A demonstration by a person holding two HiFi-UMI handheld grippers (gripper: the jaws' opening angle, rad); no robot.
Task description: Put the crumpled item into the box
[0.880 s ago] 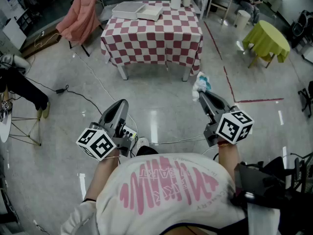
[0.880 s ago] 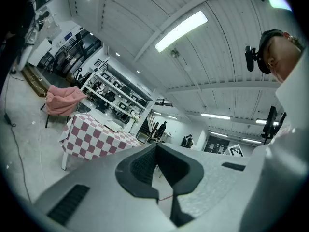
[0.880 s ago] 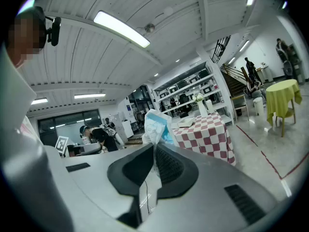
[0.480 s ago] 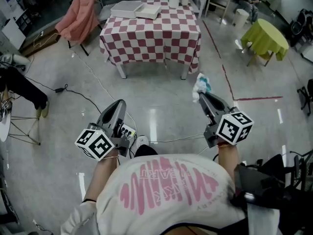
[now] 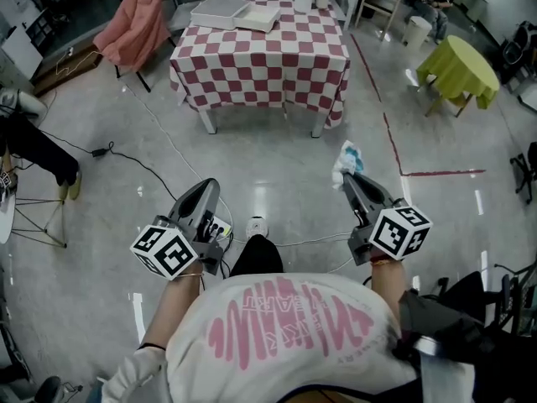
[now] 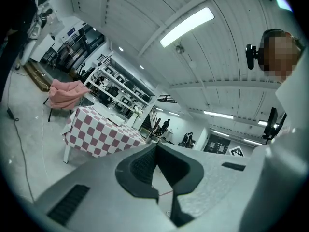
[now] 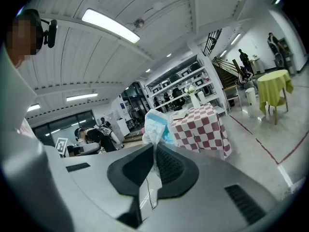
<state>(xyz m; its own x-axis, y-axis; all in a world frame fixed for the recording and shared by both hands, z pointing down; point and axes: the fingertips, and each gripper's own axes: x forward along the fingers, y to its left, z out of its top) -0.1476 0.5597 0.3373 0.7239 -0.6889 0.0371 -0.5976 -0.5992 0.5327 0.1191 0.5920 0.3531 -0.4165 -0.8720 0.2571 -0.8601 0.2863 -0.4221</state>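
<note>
My right gripper point(image 7: 155, 145) clamped on the crumpled item point(image 7: 157, 125), white-and-blue wad poking past my tips, left gripper point(image 6: 157, 145) jaws together, nothing between, checkered table point(image 6: 96, 132) well ahead

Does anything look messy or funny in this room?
A little. A pink cloth is slung untidily over a chair, and a black cable trails loose across the floor. The crumpled item pinched in the right gripper belongs there.

Lab hall: ceiling strip lights point(image 6: 187, 27), equipment racks point(image 6: 113, 88), floor cables point(image 5: 104, 152), red floor tape point(image 5: 445, 173), checked-cloth worktop point(image 5: 260, 57).
</note>
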